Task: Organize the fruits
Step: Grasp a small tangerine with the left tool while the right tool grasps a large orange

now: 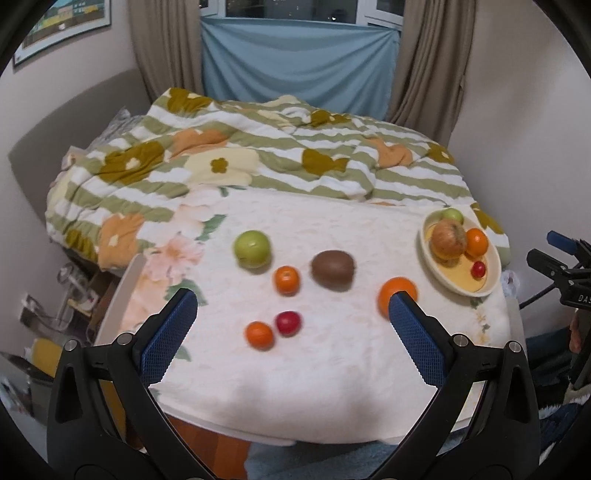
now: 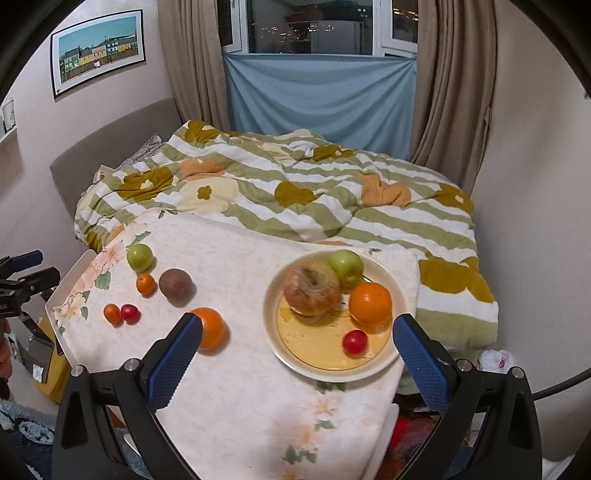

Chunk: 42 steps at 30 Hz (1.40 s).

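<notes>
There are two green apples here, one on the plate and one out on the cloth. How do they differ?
The green apple on the plate sits at the plate's far rim, touching the big brownish apple. The green apple on the cloth lies loose beside a small orange, not yet collected. Both are round, smooth and pale green. Neither is held.

Night outside window. Beige curtains flank blue cloth. Rumpled floral quilt on bed, grey headboard, framed picture on pale wall.
</notes>
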{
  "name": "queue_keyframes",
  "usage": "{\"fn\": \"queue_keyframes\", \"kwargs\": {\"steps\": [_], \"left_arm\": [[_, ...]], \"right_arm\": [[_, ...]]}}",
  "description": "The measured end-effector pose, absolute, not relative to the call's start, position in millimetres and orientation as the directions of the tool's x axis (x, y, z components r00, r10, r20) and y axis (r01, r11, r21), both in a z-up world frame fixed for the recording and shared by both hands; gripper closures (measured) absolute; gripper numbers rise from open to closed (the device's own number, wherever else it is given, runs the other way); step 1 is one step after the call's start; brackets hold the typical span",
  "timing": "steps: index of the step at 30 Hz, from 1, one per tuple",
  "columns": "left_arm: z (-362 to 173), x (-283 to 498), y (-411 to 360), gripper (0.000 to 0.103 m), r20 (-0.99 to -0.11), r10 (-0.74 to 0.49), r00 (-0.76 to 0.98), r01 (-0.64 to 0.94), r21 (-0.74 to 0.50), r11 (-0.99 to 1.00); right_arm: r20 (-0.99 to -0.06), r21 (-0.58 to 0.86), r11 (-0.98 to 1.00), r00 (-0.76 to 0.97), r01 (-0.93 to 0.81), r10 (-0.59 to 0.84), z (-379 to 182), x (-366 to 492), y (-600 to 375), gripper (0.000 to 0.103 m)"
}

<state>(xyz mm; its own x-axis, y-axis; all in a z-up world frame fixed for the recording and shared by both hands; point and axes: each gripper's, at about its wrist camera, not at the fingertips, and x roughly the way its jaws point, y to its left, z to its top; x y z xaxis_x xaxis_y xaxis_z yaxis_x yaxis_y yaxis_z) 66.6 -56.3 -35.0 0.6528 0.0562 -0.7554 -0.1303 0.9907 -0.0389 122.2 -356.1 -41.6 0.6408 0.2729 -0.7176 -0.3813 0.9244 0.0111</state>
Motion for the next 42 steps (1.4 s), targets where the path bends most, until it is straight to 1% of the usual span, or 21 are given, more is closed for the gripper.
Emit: {"fn": "queue_keyframes", "kwargs": {"steps": [8, 13, 18, 22, 29, 31, 34, 37, 42], "left_arm": [[-52, 66, -7, 0.0, -0.799, 0.016, 0.601, -0.079, -0.04, 0.996], [-70, 74, 16, 0.0, -0.829, -0.042, 0.557, -0.018, -0.063, 0.998], [-88, 86, 24, 0.0, -0.853, -0.084, 0.515, 0.067, -0.057, 0.996], [-109, 98, 24, 0.0, -0.87, -0.146, 0.47, 0.158, -0.08, 0.984], [-148, 109, 13, 0.0, -0.885, -0.23, 0.404, 0.302, -0.108, 0.947], [-160, 111, 9, 0.007, -0.891, -0.253, 0.378, 0.337, -0.123, 0.934], [-174, 112, 4, 0.011, -0.895, -0.275, 0.35, 0.374, -0.135, 0.917], [-182, 113, -1, 0.019, -0.896, -0.291, 0.336, 0.394, -0.147, 0.907], [-192, 115, -9, 0.022, -0.898, -0.291, 0.331, 0.401, -0.145, 0.905]], "right_arm": [[-0.751, -0.001, 0.941, 0.621, -0.338, 0.223, -55, 113, -304, 0.0], [-0.778, 0.045, 0.959, 0.593, -0.278, 0.209, -71, 113, -285, 0.0], [-0.802, 0.072, 0.974, 0.569, -0.214, 0.184, -90, 115, -270, 0.0], [-0.814, 0.08, 0.983, 0.558, -0.163, 0.159, -107, 117, -258, 0.0], [-0.826, 0.06, 0.993, 0.555, -0.098, 0.105, -134, 122, -242, 0.0], [-0.828, 0.053, 0.995, 0.553, -0.082, 0.09, -141, 123, -239, 0.0], [-0.829, 0.053, 0.997, 0.554, -0.061, 0.078, -148, 122, -238, 0.0], [-0.831, 0.057, 0.997, 0.552, -0.05, 0.075, -152, 121, -237, 0.001], [-0.835, 0.044, 0.998, 0.546, -0.052, 0.066, -159, 119, -235, 0.001]]}}
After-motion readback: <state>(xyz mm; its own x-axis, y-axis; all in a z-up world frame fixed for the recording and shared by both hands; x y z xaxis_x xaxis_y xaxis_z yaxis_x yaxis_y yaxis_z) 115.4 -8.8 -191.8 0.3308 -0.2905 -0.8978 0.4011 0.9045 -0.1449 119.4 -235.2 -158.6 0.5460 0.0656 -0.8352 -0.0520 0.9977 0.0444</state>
